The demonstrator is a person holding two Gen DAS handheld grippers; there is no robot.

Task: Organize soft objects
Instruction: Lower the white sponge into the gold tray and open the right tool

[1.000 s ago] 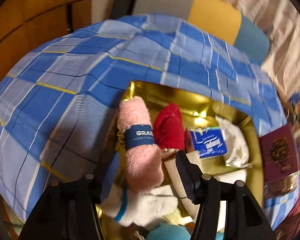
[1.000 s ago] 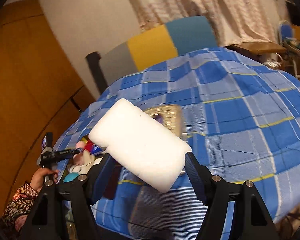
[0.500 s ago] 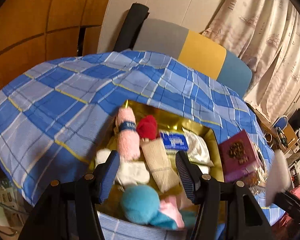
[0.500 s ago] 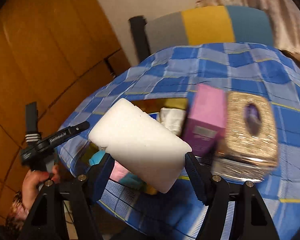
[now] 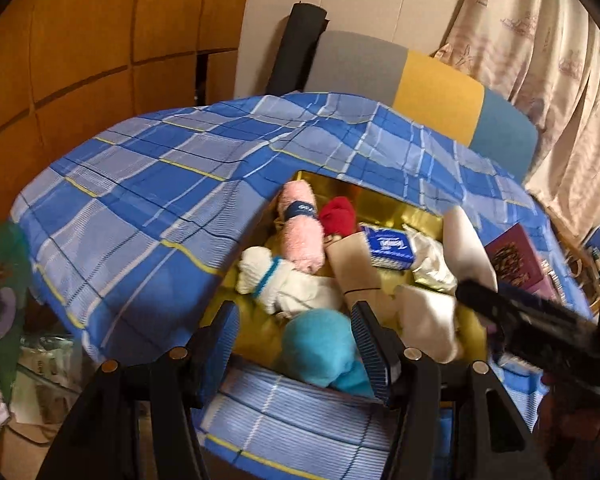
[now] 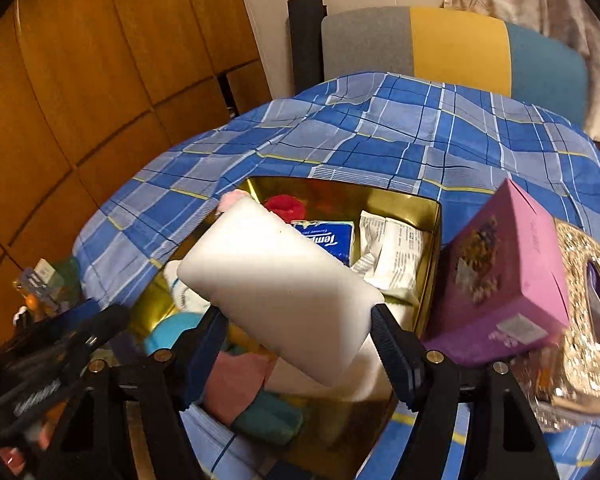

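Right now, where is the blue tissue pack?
In the left wrist view, the blue tissue pack lies in the gold box, right of centre, between the red cloth and the white packet.

1. A blue tissue pack (image 6: 326, 238) lay in the gold tin (image 6: 430, 264), near its far wall; white letters on it read "Temp", the rest hidden behind a white block.
2. The dark blue band (image 5: 300, 211) round a pink rolled towel (image 5: 302, 236), at the tin's far left, carried white lettering too blurred to read.
3. The white packet (image 6: 394, 256), right of the tissue pack, bore rows of fine print, too small to read.
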